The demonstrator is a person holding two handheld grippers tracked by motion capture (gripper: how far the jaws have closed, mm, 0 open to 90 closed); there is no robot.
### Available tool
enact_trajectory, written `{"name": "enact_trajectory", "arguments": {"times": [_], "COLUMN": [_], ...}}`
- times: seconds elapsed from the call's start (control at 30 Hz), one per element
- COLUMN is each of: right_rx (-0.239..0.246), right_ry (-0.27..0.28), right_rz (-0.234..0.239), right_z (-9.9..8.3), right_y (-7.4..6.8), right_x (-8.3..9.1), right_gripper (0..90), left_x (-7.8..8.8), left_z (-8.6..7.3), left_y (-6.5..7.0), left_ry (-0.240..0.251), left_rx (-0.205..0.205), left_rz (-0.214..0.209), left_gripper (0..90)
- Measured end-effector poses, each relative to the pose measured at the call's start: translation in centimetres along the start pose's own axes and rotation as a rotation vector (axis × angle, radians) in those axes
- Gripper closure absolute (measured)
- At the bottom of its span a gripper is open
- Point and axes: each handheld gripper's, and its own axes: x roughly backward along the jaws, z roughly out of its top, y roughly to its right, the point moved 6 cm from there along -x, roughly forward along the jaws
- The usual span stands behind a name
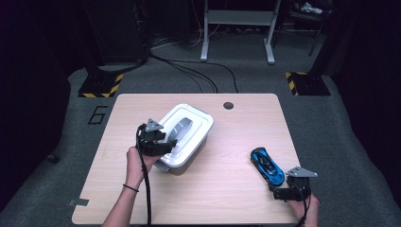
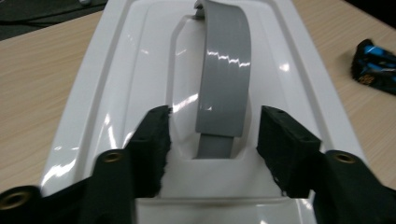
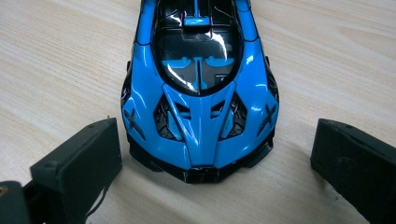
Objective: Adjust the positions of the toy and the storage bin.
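Left gripper view puts the grey handle (image 2: pixel 223 79) of the white lidded box (image 2: pixel 116 79) between the left gripper's (image 2: pixel 212 135) parted jaws, untouched. Near the table's (image 1: pixel 227 189) right edge, the right gripper (image 3: pixel 210 154) stands wide around the blue toy car (image 3: pixel 201 93).

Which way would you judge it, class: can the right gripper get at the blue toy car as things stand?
Probably yes. The right gripper is open just behind the blue toy car, with bare table between its jaws and the car.
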Motion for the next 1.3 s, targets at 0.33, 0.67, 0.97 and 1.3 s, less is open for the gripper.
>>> {"name": "enact_trajectory", "arguments": {"times": [0.33,0.67,0.97,1.3], "right_rx": [0.000,-0.004,-0.005,-0.005], "right_ry": [0.000,0.001,0.003,0.003], "right_rz": [0.000,0.002,-0.002,-0.003], "right_z": [0.0,0.0,0.0,0.0], "right_y": [0.0,0.0,0.0,0.0], "right_x": [0.0,0.0,0.0,0.0], "right_gripper": [1.0,1.5,1.8,1.8], "left_x": [2.6,3.4,2.6,2.8], "left_z": [-1.1,-2.9,-3.9,-4.1], "left_y": [-3.2,-5.9,-5.0,-4.0], "left_ry": [0.022,-0.005,0.011,0.024], "left_rx": [0.023,0.068,0.122,0.158], "left_rz": [0.017,0.038,-0.067,-0.046], "left_gripper": [22.7,14.3,20.2,21.9]}}
